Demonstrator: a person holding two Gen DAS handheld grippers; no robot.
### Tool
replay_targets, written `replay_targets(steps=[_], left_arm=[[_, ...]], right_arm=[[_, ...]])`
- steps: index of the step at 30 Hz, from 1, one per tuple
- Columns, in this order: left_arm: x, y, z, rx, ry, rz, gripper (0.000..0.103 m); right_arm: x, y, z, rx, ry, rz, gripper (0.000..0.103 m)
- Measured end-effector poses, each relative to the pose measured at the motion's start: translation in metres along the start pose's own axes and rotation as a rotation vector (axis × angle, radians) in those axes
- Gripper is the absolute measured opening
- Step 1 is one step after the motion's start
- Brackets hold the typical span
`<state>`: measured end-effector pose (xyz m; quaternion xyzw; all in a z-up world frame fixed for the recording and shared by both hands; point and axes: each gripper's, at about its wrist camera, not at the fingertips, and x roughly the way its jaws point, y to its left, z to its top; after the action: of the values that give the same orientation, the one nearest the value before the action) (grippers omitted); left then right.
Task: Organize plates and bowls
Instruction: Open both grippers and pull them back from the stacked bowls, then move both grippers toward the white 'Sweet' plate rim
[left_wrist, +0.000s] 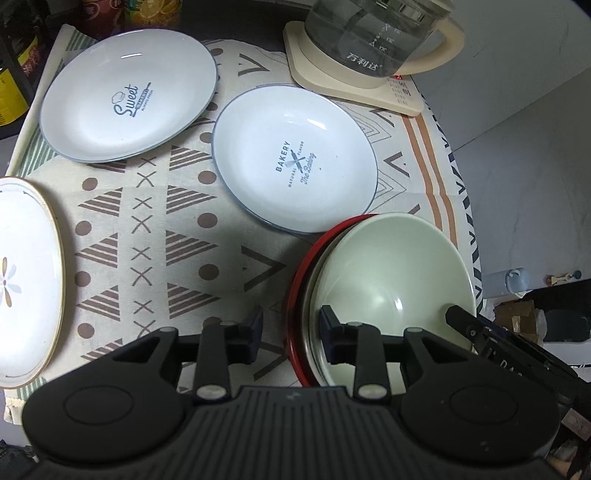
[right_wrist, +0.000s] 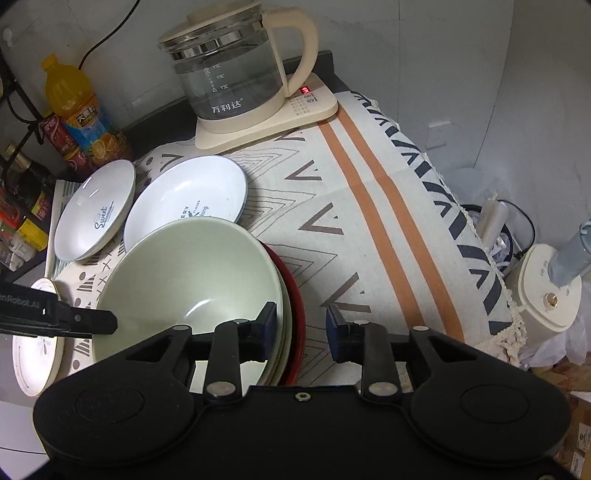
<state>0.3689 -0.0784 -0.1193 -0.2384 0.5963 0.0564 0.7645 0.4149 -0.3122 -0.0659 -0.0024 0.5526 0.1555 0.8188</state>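
Both grippers straddle the rim of the nested bowls, jaws parted — nothing clamped.

Left gripper (left_wrist: 290, 328) hangs over the stack's left edge: one finger outside over the patterned cloth (left_wrist: 166, 236), the other inside the pale green bowl (left_wrist: 391, 277), pads clear of the rim. Right gripper (right_wrist: 301, 325) sits likewise at the right edge, left finger inside the green bowl, right finger outside over the cloth, gap showing on both sides of the rim. Green bowl rests in a cream one, that in a red bowl (left_wrist: 295, 295), at the near right of the table. Just beyond — "Bakery" plate (left_wrist: 295, 158); far left, "Sweet" plate (left_wrist: 127, 96); near left, flower-print plate (left_wrist: 26, 280). Glass kettle (right_wrist: 229, 74) stands at the far edge.
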Motion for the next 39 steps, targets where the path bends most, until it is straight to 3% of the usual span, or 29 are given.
replay_targets(steps=[3, 5, 7, 11, 15, 17, 21, 25, 39], left_arm=[[-0.009, 0.001, -0.001, 0.014, -0.016, -0.006, 0.031], [-0.015, 0.003, -0.001, 0.022, -0.026, -0.005, 0.033], [-0.02, 0.006, -0.002, 0.021, -0.034, 0.011, 0.033], [-0.031, 0.017, -0.004, 0.019, -0.056, 0.019, 0.04], [-0.038, 0.031, -0.009, 0.006, -0.067, 0.035, 0.053], [-0.04, 0.039, -0.012, -0.012, -0.07, 0.042, 0.055], [-0.045, 0.054, -0.018, -0.037, -0.074, 0.065, 0.057], [-0.05, 0.071, -0.025, -0.064, -0.082, 0.07, 0.075], [-0.077, 0.132, -0.043, -0.132, -0.117, 0.066, 0.079]], right_arm=[[-0.005, 0.006, 0.003, -0.005, -0.005, 0.013, 0.032], [-0.01, 0.016, 0.005, -0.051, -0.015, 0.017, 0.05], [-0.015, 0.028, 0.007, -0.086, -0.03, 0.026, 0.055], [-0.021, 0.047, 0.012, -0.124, -0.044, 0.049, 0.06], [-0.025, 0.064, 0.015, -0.151, -0.051, 0.069, 0.062], [-0.027, 0.071, 0.016, -0.155, -0.05, 0.091, 0.071], [-0.026, 0.089, 0.016, -0.174, -0.039, 0.131, 0.077], [-0.026, 0.108, 0.013, -0.205, -0.034, 0.158, 0.083], [-0.022, 0.179, -0.003, -0.317, -0.015, 0.188, 0.096]])
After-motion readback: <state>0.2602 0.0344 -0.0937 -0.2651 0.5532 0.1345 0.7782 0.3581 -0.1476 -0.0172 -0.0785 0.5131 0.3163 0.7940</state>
